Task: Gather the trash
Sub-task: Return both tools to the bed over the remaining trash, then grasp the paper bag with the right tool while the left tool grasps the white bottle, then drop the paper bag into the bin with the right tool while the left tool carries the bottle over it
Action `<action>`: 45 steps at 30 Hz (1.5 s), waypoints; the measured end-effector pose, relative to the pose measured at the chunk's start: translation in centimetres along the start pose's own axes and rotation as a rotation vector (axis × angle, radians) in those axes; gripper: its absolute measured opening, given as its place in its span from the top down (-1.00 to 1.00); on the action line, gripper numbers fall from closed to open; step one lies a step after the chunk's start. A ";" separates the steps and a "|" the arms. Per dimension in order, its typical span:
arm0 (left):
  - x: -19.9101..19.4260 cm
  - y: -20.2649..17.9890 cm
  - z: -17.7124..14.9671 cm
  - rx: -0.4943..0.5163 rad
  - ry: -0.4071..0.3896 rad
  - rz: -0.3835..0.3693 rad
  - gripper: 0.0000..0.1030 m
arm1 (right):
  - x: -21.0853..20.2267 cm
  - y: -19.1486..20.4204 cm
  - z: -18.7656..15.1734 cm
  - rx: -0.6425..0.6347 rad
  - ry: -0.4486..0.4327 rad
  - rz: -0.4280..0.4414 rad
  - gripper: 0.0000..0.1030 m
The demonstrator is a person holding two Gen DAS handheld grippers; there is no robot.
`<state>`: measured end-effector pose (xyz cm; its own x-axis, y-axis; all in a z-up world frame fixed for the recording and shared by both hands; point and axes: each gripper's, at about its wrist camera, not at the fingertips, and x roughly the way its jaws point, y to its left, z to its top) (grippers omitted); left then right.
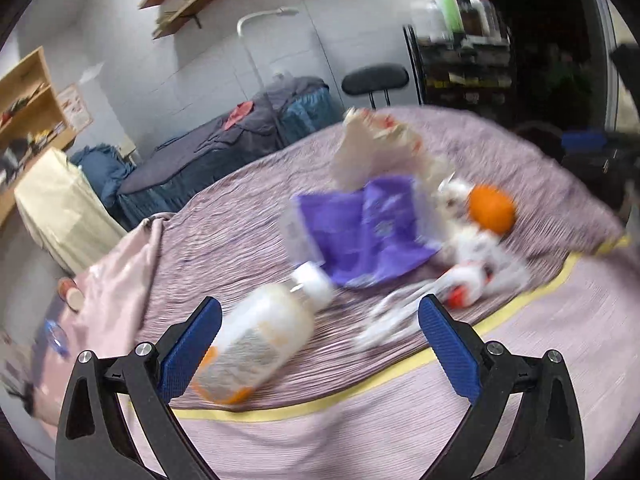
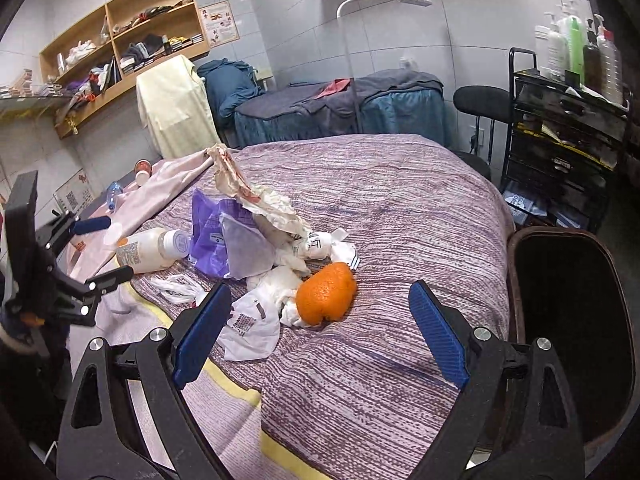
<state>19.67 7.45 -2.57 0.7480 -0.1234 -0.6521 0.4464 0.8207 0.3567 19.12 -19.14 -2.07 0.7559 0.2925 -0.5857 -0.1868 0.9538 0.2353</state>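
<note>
At the far left of the right wrist view, the left gripper (image 2: 102, 250) hovers above the edge of the bed (image 2: 400, 208), its jaws spread wide and empty. They point toward the plastic bottle (image 2: 154, 250), which lies on its side just ahead of them; the left wrist view is blurred, but there too the bottle sits next to the left blue pad, not yet between the two. That bottle looks like the left gripper's likely target.

Further right, the trash lies in one loose heap in the middle of the bed: a purple bag (image 2: 208, 232), a crumpled paper wrapper (image 2: 256, 200) leaning over it, white tissues and a small white plastic bag (image 2: 252, 320), and an orange peel (image 2: 326, 294) touching the tissues at the heap's near right edge.

The right gripper (image 2: 320, 332) hangs over the near side of the bed, jaws wide apart and holding nothing, roughly lined up with the peel. At the far right, a dark open bin (image 2: 516, 280) stands beside the bed, probably placed there so each picked piece has a short trip.
</note>
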 end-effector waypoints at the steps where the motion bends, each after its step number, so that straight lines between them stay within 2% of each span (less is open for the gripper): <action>1: 0.5 0.8 -0.2 0.028 0.017 0.010 -0.88 | 0.2 0.1 0.0 -0.001 0.004 0.000 -0.73; 6: 3.8 4.5 -0.9 0.101 0.133 -0.045 -0.88 | 0.9 0.3 0.3 -0.006 0.020 -0.003 -0.73; 11: 7.1 4.6 -1.5 0.167 0.217 -0.075 -0.84 | 1.8 1.1 1.2 -0.029 0.039 0.017 -0.73; 13: 7.9 4.0 -1.5 0.182 0.230 -0.087 -0.76 | 2.4 1.6 1.9 -0.039 0.044 0.036 -0.73; 15: 8.7 3.3 -1.3 0.188 0.242 -0.101 -0.53 | 3.2 2.2 2.7 -0.051 0.046 0.057 -0.73; 17: 9.1 2.8 -1.1 0.183 0.229 -0.096 -0.45 | 4.4 3.0 3.7 -0.064 0.056 0.081 -0.73; 20: 9.0 2.6 -0.5 0.156 0.210 -0.114 -0.29 | 6.2 4.5 5.0 -0.084 0.067 0.111 -0.58; 26: 8.4 2.1 0.0 0.077 0.155 -0.120 -0.24 | 10.2 7.4 7.9 -0.143 0.065 0.107 -0.32; 28: 8.0 1.8 0.0 0.047 0.131 -0.123 -0.24 | 11.9 7.9 8.5 -0.164 0.079 0.079 -0.10; 30: 7.4 1.7 0.0 0.012 0.105 -0.128 -0.24 | 13.1 8.1 9.0 -0.173 0.094 0.066 0.48; 32: 6.5 1.8 -0.1 -0.031 0.073 -0.113 -0.24 | 13.9 8.0 9.2 -0.175 0.105 0.068 0.71; 36: 4.5 1.8 0.1 -0.116 0.014 -0.101 -0.24 | 12.7 7.7 9.1 -0.174 0.060 0.063 0.80; 38: 3.5 1.5 0.3 -0.139 -0.008 -0.075 -0.24 | 11.5 7.6 9.0 -0.174 0.027 0.054 0.81; 45: 0.2 -0.1 1.2 -0.255 -0.096 -0.061 -0.24 | 6.6 6.3 8.3 -0.151 -0.064 0.031 0.81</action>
<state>20.34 6.65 -1.89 0.7723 -0.2193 -0.5962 0.3632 0.9224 0.1312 28.17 -11.77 2.00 0.7860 0.3220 -0.5278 -0.2994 0.9451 0.1306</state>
